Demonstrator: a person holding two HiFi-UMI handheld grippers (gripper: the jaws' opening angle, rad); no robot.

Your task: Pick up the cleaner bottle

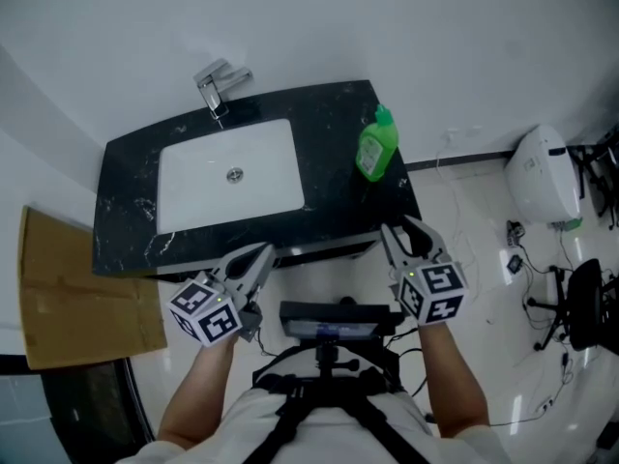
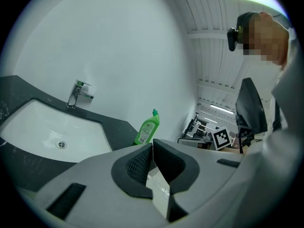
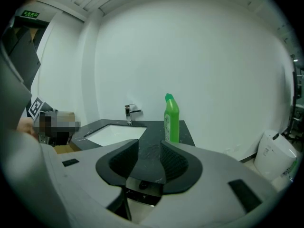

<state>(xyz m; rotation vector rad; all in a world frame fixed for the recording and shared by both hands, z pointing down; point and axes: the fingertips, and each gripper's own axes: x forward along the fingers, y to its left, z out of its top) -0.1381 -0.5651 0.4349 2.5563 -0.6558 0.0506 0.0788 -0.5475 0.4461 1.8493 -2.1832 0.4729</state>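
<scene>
A black stone counter (image 1: 334, 114) holds a white sink (image 1: 193, 177) with a chrome faucet (image 1: 219, 85) at its back edge. A cardboard box (image 1: 77, 298) lies on the floor to the left, and a white appliance (image 1: 542, 177) stands to the right. Only bare counter lies between the right gripper (image 1: 400, 230) and the cleaner bottle (image 1: 377, 148).

The bottle is bright green with a green angled cap. It stands upright on the counter's right end, beside the sink and apart from both grippers.

The left gripper view shows the bottle's (image 2: 147, 129) pale label, while the right gripper view shows the bottle (image 3: 171, 120) edge-on and plain green.

The left gripper (image 2: 152, 146) has its 2 pads pressed together on nothing. The right gripper (image 3: 149, 146) has its pads spread, with only counter seen in the gap
</scene>
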